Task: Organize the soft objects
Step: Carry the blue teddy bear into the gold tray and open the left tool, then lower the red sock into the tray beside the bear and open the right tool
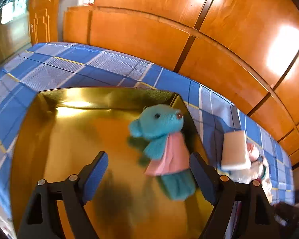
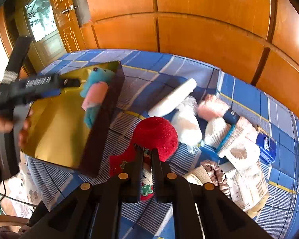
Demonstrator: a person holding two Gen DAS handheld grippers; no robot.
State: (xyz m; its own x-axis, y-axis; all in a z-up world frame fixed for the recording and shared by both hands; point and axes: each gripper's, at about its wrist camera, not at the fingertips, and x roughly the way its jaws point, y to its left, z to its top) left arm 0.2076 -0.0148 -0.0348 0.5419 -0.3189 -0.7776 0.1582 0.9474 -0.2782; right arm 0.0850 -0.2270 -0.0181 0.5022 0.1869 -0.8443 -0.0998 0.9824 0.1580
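The teal mouse toy [image 1: 163,139] in its pink dress lies inside the gold box [image 1: 49,139], against the box's right wall, between the spread fingers of the left gripper [image 1: 149,171] (nearer the right finger, neither pad pressing on it). Its long axis runs away from the gripper, head toward the far wall, legs toward the fingers. The right gripper [image 2: 147,155] is clamped on a red sock [image 2: 155,135], pinching its patterned cuff, over the blue checked bedsheet [image 2: 239,91]. Beside it lie white and pink socks [image 2: 215,107].
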